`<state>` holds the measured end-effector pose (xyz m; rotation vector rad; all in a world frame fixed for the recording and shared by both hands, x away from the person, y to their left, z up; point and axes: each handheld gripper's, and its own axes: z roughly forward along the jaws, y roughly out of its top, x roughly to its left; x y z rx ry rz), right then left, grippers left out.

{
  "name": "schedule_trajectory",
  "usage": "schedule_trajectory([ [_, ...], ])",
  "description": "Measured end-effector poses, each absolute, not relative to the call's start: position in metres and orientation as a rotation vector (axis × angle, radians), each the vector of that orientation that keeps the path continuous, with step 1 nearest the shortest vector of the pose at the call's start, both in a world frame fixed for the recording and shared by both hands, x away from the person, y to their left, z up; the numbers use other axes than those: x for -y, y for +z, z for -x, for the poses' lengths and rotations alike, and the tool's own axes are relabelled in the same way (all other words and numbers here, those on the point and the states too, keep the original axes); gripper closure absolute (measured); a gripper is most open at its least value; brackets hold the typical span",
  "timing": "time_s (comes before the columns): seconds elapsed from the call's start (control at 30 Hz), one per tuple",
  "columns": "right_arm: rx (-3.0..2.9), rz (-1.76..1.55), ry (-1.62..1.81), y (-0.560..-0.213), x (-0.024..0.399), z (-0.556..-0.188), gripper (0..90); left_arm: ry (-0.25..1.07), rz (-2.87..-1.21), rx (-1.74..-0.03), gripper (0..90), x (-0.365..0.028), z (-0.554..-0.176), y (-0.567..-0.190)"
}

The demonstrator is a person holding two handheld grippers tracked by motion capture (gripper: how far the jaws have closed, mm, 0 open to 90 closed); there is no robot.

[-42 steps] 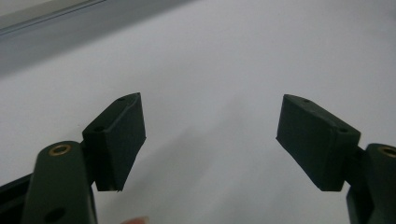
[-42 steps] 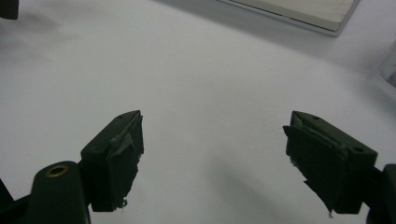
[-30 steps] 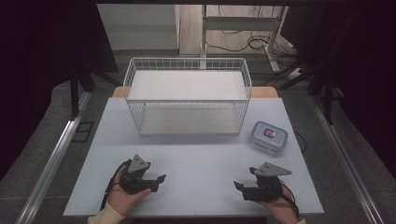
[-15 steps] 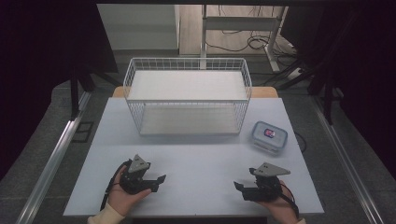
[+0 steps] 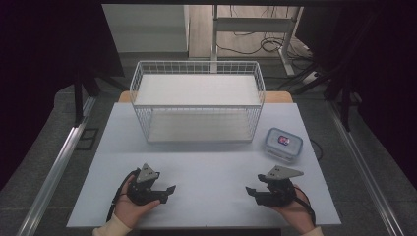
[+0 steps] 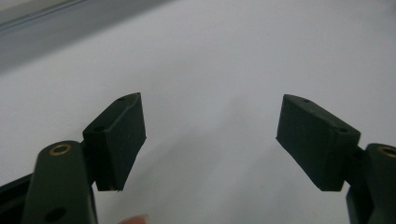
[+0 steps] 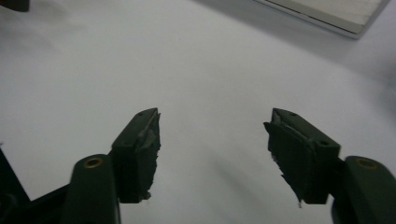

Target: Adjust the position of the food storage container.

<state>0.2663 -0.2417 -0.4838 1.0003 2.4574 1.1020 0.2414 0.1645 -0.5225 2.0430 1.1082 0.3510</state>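
Note:
My left gripper rests low on the white table at the near left, held in a hand. In the left gripper view my left gripper is open, with bare table between its jaws. My right gripper sits at the near right, also in a hand, pointing toward the table's middle. The right gripper view shows my right gripper open too, with worn pads and nothing between them.
A white wire basket stands at the back middle of the table. A small clear lidded container with something red and dark inside sits right of it. Dark curtains flank the table, and cables lie on the floor behind.

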Motion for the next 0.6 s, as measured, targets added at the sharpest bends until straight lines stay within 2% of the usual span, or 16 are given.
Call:
schedule_trajectory([
  [0.33,-2.493,-0.997,1.008,-0.445,0.248,-0.299,50.9,0.346,-2.039,-1.094,23.8,-0.165,-0.241,-0.521],
  [0.4,-2.484,-0.984,0.976,-0.433,0.256,-0.311,57.1,0.345,-2.041,-1.096,23.8,-0.165,-0.241,-0.521],
  [0.5,-2.477,-1.001,0.949,-0.425,0.265,-0.323,61.2,0.347,-2.046,-1.099,23.8,-0.164,-0.242,-0.522],
  [0.6,-2.442,-1.053,0.912,-0.413,0.281,-0.346,72.4,0.346,-2.049,-1.103,23.9,-0.164,-0.242,-0.523],
])
